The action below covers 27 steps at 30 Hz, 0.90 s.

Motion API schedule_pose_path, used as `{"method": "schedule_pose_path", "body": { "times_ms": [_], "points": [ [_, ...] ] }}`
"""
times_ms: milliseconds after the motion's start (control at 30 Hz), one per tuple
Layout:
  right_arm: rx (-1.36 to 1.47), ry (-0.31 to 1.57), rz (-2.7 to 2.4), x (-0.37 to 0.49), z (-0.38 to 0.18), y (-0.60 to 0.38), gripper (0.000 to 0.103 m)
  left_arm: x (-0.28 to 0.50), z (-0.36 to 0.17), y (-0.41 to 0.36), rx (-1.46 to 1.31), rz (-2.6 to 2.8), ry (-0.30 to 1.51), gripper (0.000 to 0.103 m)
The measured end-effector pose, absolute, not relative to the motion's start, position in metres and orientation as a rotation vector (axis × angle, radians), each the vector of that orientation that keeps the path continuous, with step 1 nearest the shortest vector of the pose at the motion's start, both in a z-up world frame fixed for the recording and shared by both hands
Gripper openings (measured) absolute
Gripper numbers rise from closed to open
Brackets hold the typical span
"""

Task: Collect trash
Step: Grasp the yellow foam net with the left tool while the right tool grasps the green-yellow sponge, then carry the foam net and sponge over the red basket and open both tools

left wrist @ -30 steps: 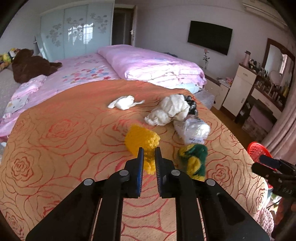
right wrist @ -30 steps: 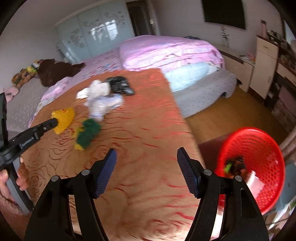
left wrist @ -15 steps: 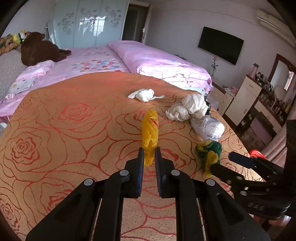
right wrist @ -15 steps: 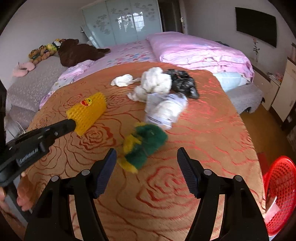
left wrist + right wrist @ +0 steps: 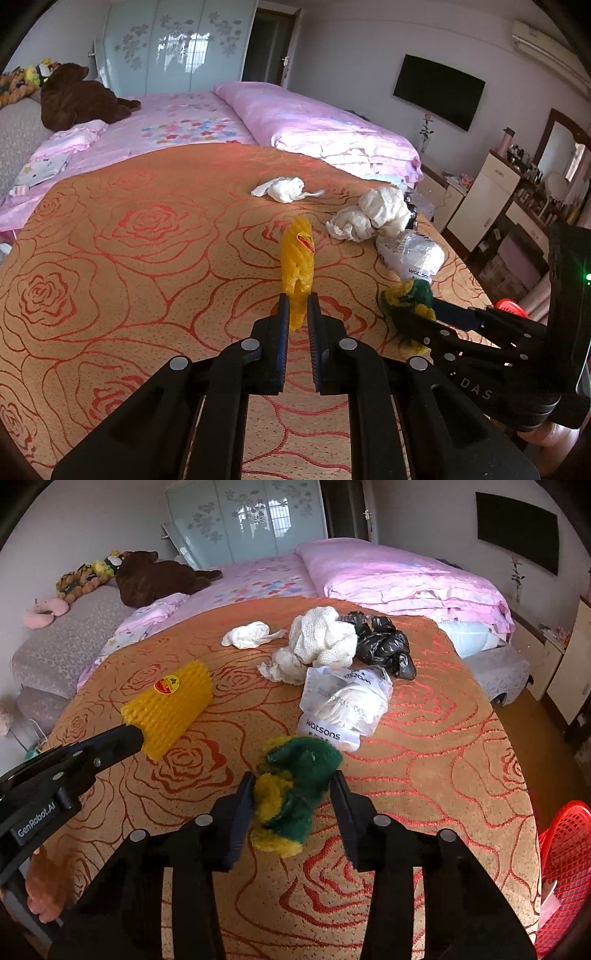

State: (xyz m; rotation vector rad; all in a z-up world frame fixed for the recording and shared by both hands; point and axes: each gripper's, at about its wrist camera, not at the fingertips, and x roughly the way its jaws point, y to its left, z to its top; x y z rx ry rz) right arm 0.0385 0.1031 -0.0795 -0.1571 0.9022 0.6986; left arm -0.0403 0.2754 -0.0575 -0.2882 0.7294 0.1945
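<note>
On the bedspread (image 5: pixel 424 768), right tongs (image 5: pixel 291 794) close around the sponge (image 5: pixel 291 786).

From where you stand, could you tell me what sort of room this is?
Almost certainly a home bedroom: a bed with a folded pink quilt, a mirrored dressing table, and a frosted sliding-door wardrobe behind.

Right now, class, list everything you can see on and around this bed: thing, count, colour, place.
bedspread: one, orange, under everything
foam net: one, yellow, held up, left
scrub pad: one, green-yellow, nearest
plastic bag: one, clear, mid-bedspread
cloth wads: two, white, behind it
black bag: one, black, beside the wads
plush bear: one, brown, far left
basket: one, red, floor right
left gripper: black, shut on foam net
right gripper: black, fingers just closing, pad between them
</note>
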Motion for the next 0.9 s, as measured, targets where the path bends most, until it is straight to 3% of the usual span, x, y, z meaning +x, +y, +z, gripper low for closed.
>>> {"method": "schedule_pose_path", "body": {
  "times_ms": [900],
  "points": [
    [-0.031, 0.839, 0.597, 0.027, -0.053, 0.011, 0.039, -0.051, -0.023, 0.231, -0.230, 0.114, 0.665, 0.008]
  ]
}}
